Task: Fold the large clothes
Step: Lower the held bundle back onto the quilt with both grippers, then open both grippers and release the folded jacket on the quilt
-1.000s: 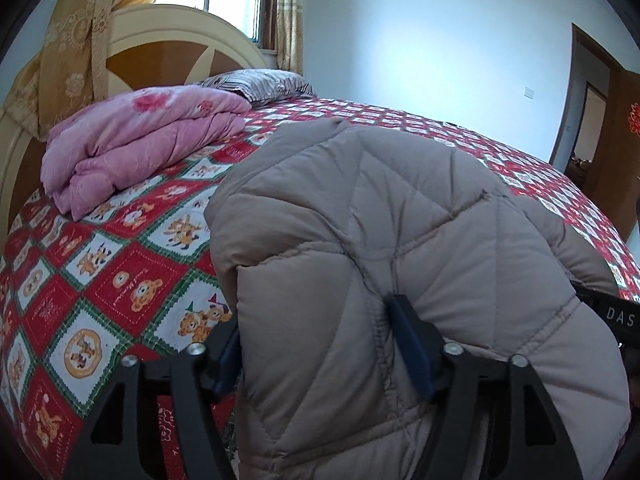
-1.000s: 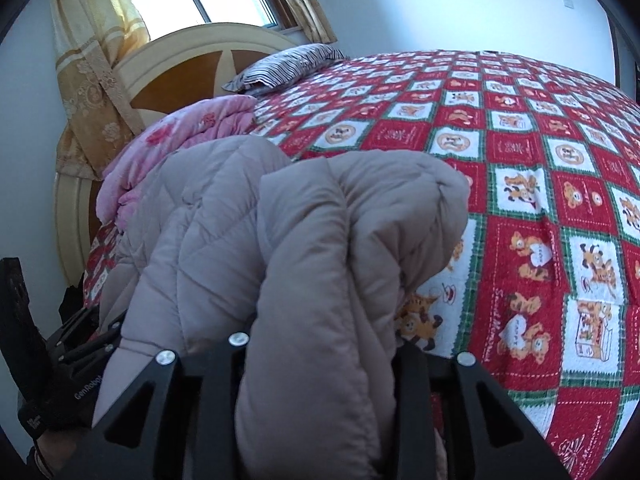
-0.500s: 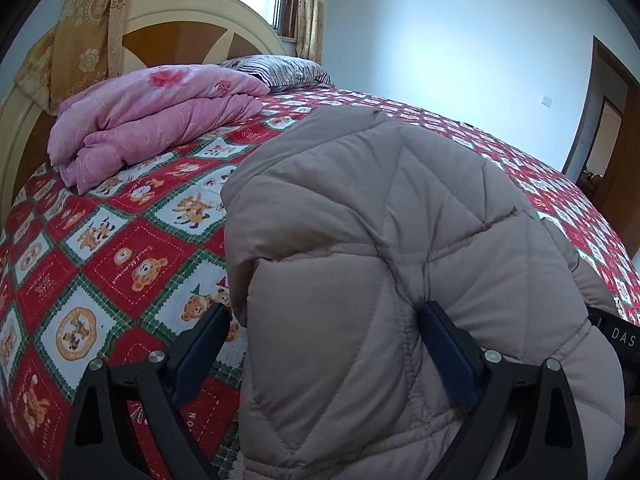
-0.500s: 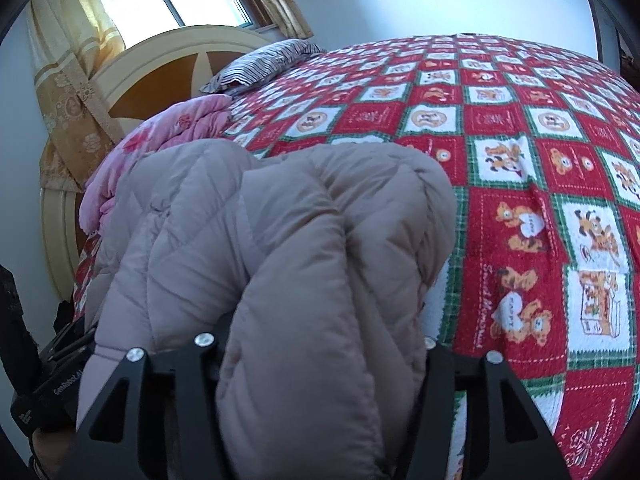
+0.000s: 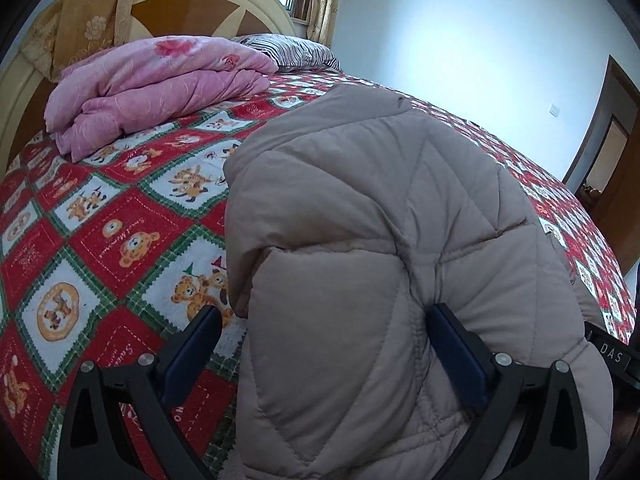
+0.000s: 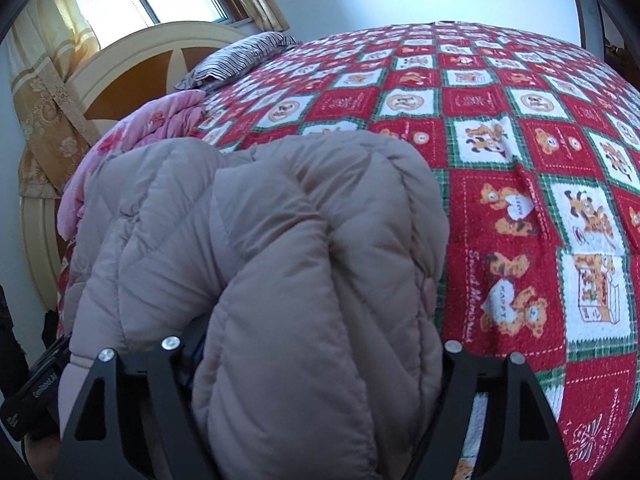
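a bedroom with pale walls, a window behind gold curtains (image 5: 92, 12) and a cream and brown headboard (image 6: 132, 68) frames the scene; the work surface is a bed under a red, white and green bedspread (image 5: 120, 240) printed with bears. near the headboard lie a folded pink quilt (image 5: 160, 84) and a striped pillow (image 6: 244, 56), well apart from the work.

the task's thing, a bulky beige puffer jacket (image 5: 380, 220), sits bunched at the near edge of the bed, humped up in thick folds. the left gripper (image 5: 324, 332) stands wide: its left finger is off the cloth with bedspread showing between, and only the right finger presses into a crease. the right gripper (image 6: 320, 344) also straddles a fat roll of the jacket, but the padding hides both fingertips, so whether it pinches or merely brackets the roll cannot be told.

the risks, as a judgement: with the left jaws spread, any lift on that side would likely leave the jacket behind or drag it by one finger, skewing the fold. the slick, springy fill (it looks puffed with air) may push folds open again once released. its place at the mattress edge means a careless tug toward the person could slide the whole bundle off the bed. closing on too thick a wad could also let it squirt out of the jaws.
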Demonstrator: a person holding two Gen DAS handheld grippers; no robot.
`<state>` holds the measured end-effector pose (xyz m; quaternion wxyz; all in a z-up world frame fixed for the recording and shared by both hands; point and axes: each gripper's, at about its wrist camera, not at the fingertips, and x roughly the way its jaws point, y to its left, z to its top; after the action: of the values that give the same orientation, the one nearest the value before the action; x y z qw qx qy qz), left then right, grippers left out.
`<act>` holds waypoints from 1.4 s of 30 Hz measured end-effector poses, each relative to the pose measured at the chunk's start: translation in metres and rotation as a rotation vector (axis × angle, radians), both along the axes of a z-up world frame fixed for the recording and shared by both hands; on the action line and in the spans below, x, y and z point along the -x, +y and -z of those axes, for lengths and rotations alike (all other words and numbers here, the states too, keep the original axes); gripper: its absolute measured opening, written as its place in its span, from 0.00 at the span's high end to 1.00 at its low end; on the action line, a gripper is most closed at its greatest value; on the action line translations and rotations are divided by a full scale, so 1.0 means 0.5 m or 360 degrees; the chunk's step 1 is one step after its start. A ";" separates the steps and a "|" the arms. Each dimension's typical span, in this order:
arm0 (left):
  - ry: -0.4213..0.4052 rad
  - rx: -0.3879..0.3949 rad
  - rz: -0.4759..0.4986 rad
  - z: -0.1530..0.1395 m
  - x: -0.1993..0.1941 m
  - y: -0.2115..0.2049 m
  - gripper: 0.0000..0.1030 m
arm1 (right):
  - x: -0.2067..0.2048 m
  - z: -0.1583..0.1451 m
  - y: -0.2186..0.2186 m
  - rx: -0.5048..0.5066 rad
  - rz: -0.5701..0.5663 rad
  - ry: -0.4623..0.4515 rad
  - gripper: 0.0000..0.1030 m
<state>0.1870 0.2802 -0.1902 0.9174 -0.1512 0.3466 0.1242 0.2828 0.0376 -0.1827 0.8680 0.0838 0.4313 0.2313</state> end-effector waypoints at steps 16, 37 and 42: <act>-0.0023 -0.0005 -0.0011 0.005 0.002 -0.001 0.01 | 0.006 0.010 0.003 0.0022 0.0045 -0.0037 0.22; -0.0040 -0.0145 0.0004 -0.102 0.059 -0.020 0.01 | 0.031 -0.046 -0.026 0.0024 0.0097 -0.0013 0.16; -0.0218 -0.0113 0.0002 -0.214 0.173 -0.033 0.01 | 0.126 -0.142 -0.071 0.0085 0.0116 -0.0220 0.11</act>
<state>0.1004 0.2638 -0.0832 0.9438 -0.1265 0.2783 0.1253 0.2200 0.0021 -0.1118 0.9055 0.0602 0.3731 0.1932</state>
